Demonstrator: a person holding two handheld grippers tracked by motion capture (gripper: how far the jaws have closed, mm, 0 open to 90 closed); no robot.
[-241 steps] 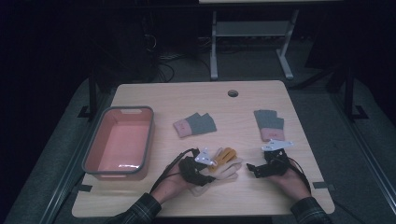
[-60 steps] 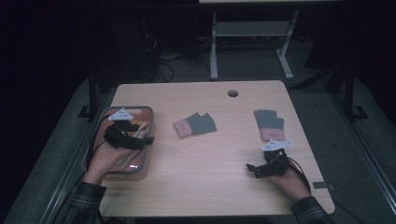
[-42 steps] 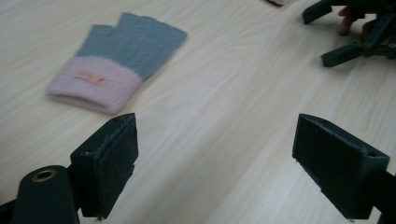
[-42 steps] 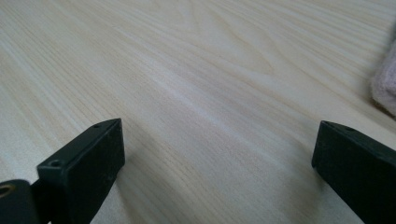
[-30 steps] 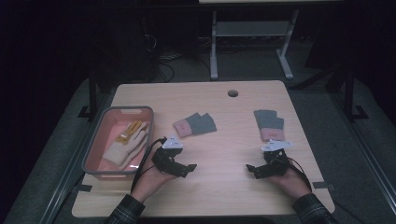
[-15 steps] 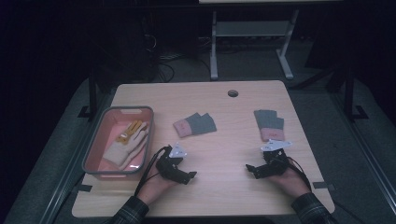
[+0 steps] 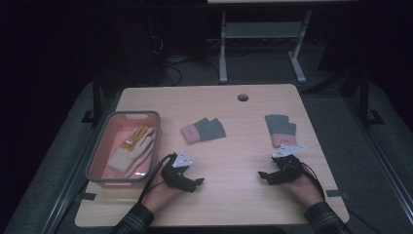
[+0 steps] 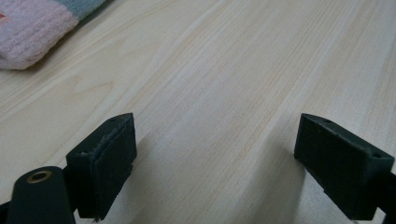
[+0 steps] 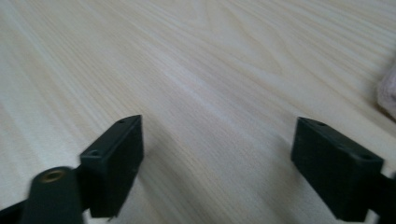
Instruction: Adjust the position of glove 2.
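Observation:
A cream and yellow glove (image 7: 134, 148) lies in the pink tray (image 7: 124, 114) at the table's left. A grey and pink glove (image 7: 203, 130) lies flat at mid table, and a second one (image 7: 281, 129) at the right. My left gripper (image 7: 196, 182) rests low near the front edge, right of the tray. It is open (image 8: 215, 130) over bare wood, the mid glove's pink cuff (image 8: 28, 32) ahead to the left. My right gripper (image 7: 263, 176) sits in front of the right glove. Its jaws have just been closing a little, still open (image 9: 219, 130) with nothing between them.
The wooden table (image 7: 234, 204) has a cable hole (image 7: 242, 97) near its far edge. A metal stand (image 7: 258, 29) is on the dark floor beyond. Black cables trail from both grippers toward the person's sleeves.
The cream glove went from the table front into the tray. My left gripper then left the tray, came back to the front and sank toward the tabletop. The right hand stayed put.

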